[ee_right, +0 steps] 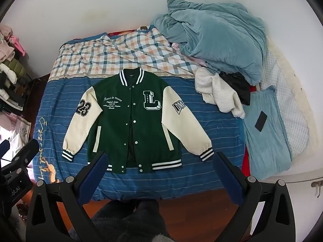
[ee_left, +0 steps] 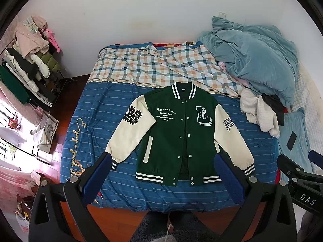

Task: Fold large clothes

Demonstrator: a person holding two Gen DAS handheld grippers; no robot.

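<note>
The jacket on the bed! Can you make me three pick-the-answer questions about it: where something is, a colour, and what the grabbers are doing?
1. Where does the black phone lie?
A. on the jacket
B. on the light blue pillow at the right
C. on the floor

2. What colour are the sleeves of the jacket?
A. cream
B. red
C. green

3. How is the left hand-held gripper?
A. shut on a cuff
B. shut on the collar
C. open, holding nothing

Answers: 1 B, the phone rests on the light blue pillow. 2 A, cream sleeves join a green body. 3 C, its fingers stand wide apart above the bed; the right hand-held gripper too.
</note>
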